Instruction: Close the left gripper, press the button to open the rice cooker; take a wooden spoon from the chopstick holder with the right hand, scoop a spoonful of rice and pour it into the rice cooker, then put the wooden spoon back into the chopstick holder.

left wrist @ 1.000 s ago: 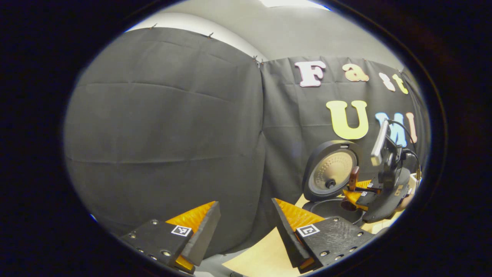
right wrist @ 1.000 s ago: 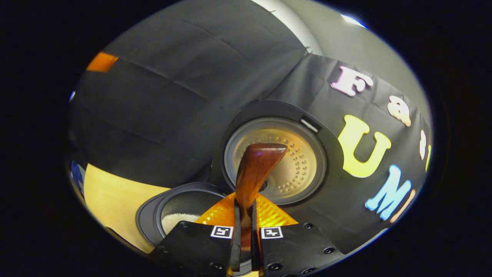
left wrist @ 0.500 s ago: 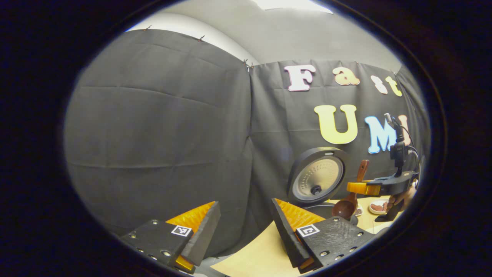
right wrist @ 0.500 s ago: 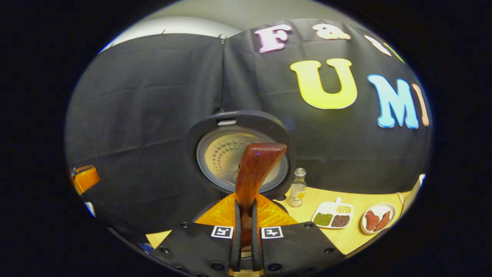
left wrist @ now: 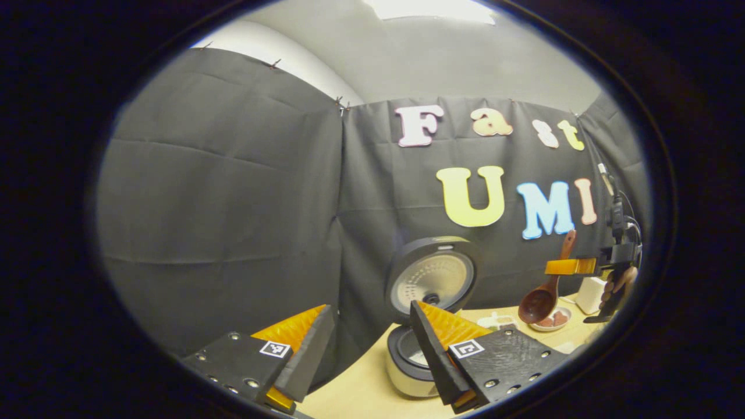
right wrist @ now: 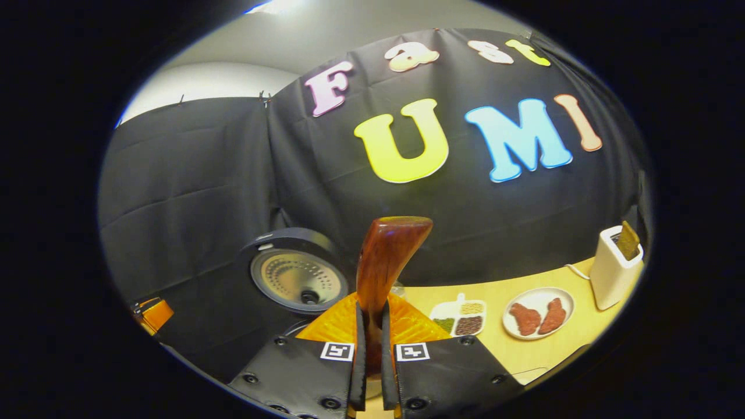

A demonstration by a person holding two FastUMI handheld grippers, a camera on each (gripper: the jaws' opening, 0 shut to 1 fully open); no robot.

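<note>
Black cloth walled the booth behind a pale wooden tabletop (right wrist: 547,349), and the rice cooker (left wrist: 410,364) sat on it with its lid (left wrist: 432,276) swung up.

The right gripper (right wrist: 372,343) was clamped tight on the handle of the wooden spoon (right wrist: 385,262), both fingers pressing the shaft. In the left gripper view you could see that spoon hanging bowl-down, up in the air well to the right of the rice cooker, on the side toward the white chopstick holder (right wrist: 612,267). The left gripper (left wrist: 372,343) was idle with its fingers spread apart, holding nothing, just in front of the cooker.

Handling-wise, I'd guess the spoon was light and totally rigid, but that glossy varnish looked slippery, so a firm pinch mid-handle seemed right, and that's about where it was held. It shouldn't break easily; twisting in the grip would be the bigger worry when lowering it into the narrow holder slot. The bowl looked empty from here.

Also on the tabletop, right of the cooker: a divided tray of beans (right wrist: 461,317) and a small plate with reddish pieces (right wrist: 538,317).

Writing: couldn't make out any brand or label on the cooker or the holder, too small. Only square marker tags on the grippers.
</note>
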